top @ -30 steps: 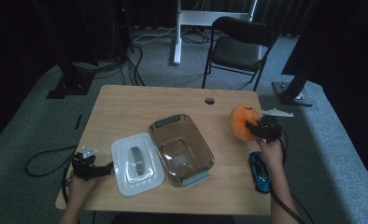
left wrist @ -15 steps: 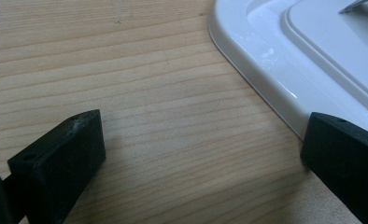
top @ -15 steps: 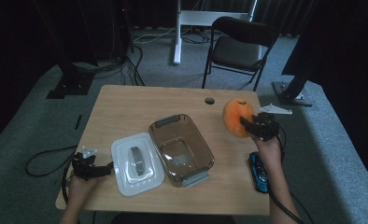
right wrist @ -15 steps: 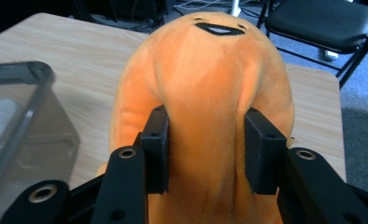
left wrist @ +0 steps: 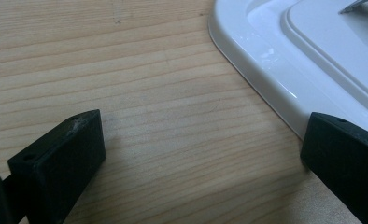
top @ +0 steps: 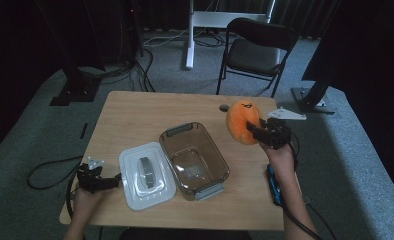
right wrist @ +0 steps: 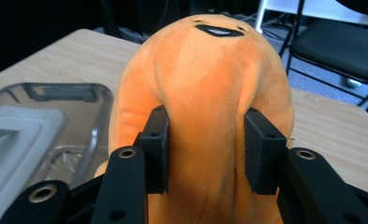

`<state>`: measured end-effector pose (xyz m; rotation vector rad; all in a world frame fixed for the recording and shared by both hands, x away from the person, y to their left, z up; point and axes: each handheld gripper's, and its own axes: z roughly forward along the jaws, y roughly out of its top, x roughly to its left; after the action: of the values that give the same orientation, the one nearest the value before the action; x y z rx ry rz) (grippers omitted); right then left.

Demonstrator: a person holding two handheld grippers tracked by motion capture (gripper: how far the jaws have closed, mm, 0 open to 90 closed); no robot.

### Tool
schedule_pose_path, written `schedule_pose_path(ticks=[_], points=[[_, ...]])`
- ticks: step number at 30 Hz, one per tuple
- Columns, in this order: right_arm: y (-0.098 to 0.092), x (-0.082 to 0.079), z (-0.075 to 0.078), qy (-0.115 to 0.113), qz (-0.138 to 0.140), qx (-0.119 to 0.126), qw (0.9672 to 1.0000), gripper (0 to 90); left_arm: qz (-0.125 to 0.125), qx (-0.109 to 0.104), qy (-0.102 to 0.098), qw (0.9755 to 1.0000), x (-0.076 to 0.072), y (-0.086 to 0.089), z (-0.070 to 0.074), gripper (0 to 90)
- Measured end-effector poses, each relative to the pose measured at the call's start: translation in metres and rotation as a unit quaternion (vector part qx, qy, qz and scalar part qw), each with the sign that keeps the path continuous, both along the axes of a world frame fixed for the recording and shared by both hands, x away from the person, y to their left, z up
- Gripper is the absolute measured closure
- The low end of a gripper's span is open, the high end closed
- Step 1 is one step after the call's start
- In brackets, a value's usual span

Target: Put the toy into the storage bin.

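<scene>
One orange plush point(top: 242, 122) hangs over the right far part of the tabletop point(top: 135, 115), pinched at its lower half by the jaws of the right gripper point(top: 257, 132); its long axis stands near upright, its stitched face at the top end. One clear box point(top: 194, 160) sits mid-tabletop, long axis running near to far, with one white lid point(top: 146, 174) just left of it. The left gripper point(top: 116, 180) rests at the lid's left edge, jaws spread, holding nothing.

no readable text, label, brand, number or sign appears on anything here.
</scene>
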<state>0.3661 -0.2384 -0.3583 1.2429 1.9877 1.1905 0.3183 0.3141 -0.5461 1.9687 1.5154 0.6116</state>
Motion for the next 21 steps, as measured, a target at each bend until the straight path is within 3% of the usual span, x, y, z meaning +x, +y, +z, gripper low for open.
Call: schedule_pose_path(ticks=[13, 21], points=[[0.031, -0.012, 0.018, -0.024, 0.047, 0.002, 0.9986, 57.6, 0.0, 0.0, 0.001, 1.0, 0.0, 0.0, 0.0, 0.3], [0.05, -0.015, 0.023, -0.027, 0.074, 0.005, 0.9969, 57.7, 0.0, 0.0, 0.001, 1.0, 0.0, 0.0, 0.0, 0.3]])
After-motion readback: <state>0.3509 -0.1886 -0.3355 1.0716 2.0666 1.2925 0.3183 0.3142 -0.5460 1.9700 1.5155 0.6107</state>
